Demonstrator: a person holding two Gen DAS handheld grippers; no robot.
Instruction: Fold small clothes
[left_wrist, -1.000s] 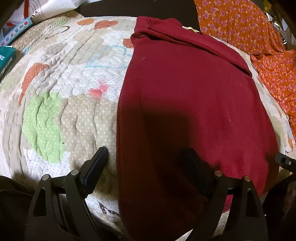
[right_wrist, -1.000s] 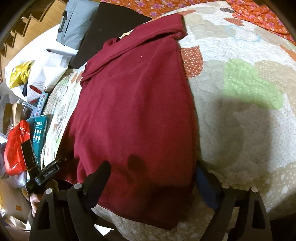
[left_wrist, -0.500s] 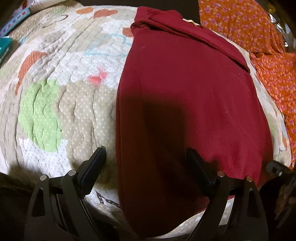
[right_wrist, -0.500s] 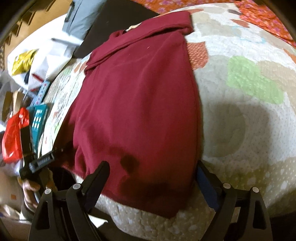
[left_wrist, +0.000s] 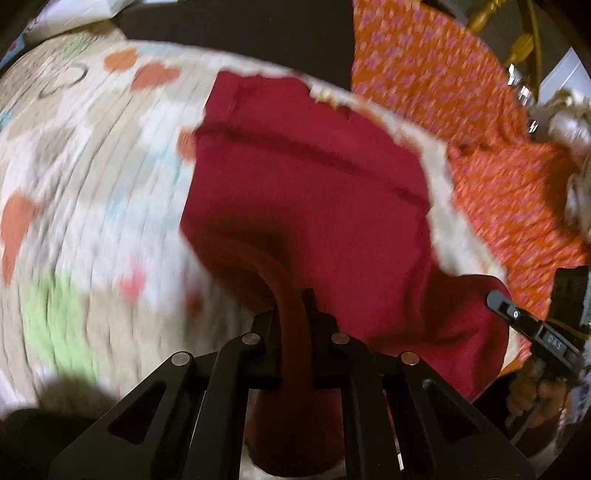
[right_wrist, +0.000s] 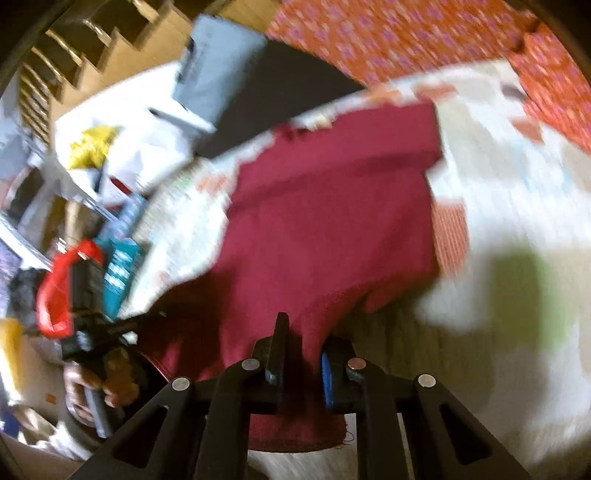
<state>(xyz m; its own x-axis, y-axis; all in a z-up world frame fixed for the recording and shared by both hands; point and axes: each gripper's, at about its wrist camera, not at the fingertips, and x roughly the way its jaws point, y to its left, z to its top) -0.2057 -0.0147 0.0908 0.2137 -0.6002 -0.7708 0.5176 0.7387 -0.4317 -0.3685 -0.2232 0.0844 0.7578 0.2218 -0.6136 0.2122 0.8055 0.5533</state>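
Note:
A dark red garment (left_wrist: 306, 192) lies lengthwise on a patterned quilt (left_wrist: 81, 192), its far end folded over. My left gripper (left_wrist: 293, 314) is shut on the garment's near hem and lifts it off the quilt. My right gripper (right_wrist: 303, 343) is shut on the other near corner of the same garment (right_wrist: 332, 229) and also holds it raised. The right gripper shows at the right edge of the left wrist view (left_wrist: 532, 328); the left gripper and the hand holding it show in the right wrist view (right_wrist: 99, 343). Both views are motion-blurred.
Orange flowered fabric (left_wrist: 461, 122) lies beyond and right of the quilt. In the right wrist view a grey box (right_wrist: 218, 77), a black sheet (right_wrist: 280, 99), white bags (right_wrist: 110, 147), a teal box (right_wrist: 118, 273) and a red bag (right_wrist: 55, 295) crowd the left side.
Both grippers went from open around the near hem to shut on it. They have lifted the hem and carried it forward, so the near part of the garment is off the quilt.

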